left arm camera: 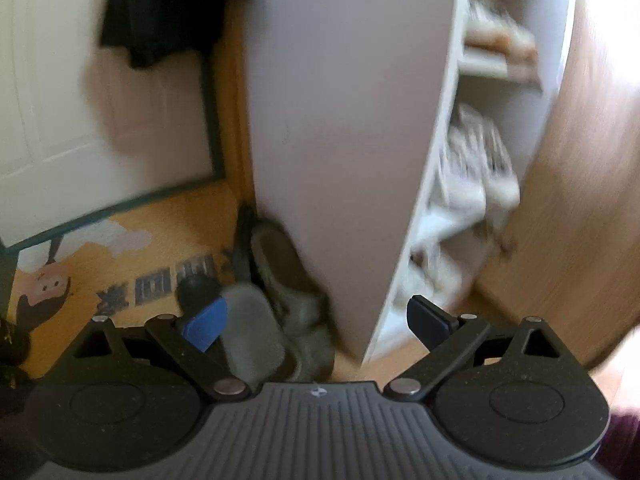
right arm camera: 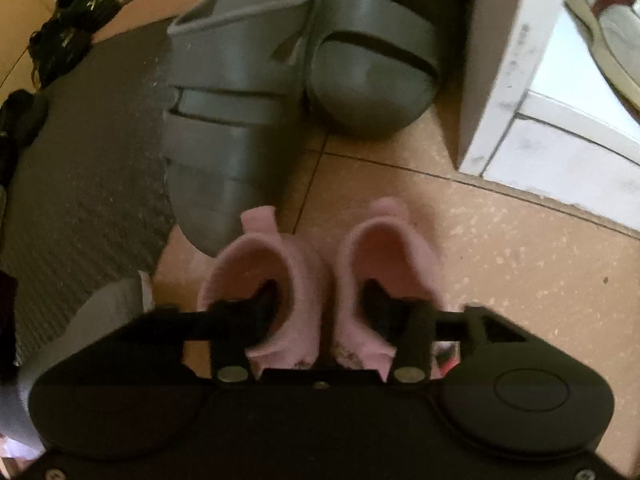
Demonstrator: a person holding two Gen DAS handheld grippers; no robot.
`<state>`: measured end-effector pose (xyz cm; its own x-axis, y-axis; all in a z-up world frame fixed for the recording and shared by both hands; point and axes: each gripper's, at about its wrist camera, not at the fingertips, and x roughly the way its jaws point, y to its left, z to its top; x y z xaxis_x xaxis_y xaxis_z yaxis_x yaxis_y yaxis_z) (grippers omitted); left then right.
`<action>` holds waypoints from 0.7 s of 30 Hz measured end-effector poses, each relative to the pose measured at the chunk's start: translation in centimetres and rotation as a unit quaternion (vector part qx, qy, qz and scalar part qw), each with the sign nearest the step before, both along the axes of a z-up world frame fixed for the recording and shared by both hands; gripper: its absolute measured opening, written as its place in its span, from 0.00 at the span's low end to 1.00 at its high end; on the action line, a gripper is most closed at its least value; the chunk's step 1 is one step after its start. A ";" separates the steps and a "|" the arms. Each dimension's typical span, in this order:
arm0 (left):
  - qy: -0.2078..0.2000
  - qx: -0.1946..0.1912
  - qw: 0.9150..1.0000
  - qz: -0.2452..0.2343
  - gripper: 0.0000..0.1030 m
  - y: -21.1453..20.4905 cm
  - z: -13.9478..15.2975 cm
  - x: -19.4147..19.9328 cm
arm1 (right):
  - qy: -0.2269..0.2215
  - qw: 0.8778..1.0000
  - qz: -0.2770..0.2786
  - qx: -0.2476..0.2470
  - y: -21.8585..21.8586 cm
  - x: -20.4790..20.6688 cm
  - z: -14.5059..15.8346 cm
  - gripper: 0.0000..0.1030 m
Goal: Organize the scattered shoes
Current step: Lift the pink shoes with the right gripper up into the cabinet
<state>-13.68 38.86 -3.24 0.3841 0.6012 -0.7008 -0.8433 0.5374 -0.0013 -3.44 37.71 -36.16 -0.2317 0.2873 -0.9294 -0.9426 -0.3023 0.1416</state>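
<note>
pink knitted baby shoes, soft and rounded, sit on our right gripper: one finger inside each shoe, spread apart, over the speckled tan floor. just ahead we see smooth grey strap sandals beside the white cabinet corner. our left gripper is wide open and empty. the mat writing is unreadable.
</note>
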 end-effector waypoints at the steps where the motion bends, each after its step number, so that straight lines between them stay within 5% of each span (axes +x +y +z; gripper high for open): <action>1: 0.006 -0.016 1.000 0.000 0.95 0.3 -0.6 -0.2 | -0.012 1.000 -0.009 0.005 -0.1 -0.1 0.1 0.32; 2: 0.012 -0.032 0.999 -0.001 0.95 0.6 -1.3 -0.3 | -0.010 1.000 -0.022 0.004 -0.2 0.3 0.4 0.17; 4: 0.023 -0.041 0.999 -0.012 0.95 0.6 -1.8 -0.2 | -0.003 0.999 -0.041 0.001 -0.4 0.9 0.7 0.15; 14: 0.054 -0.048 0.995 -0.063 0.95 -1.4 -3.2 1.7 | -0.026 0.996 -0.087 0.010 -3.4 4.0 3.6 0.13; 21: 0.065 -0.039 0.993 -0.091 0.95 -3.3 -3.1 3.5 | -0.057 0.991 -0.113 0.039 -6.8 6.7 9.0 0.13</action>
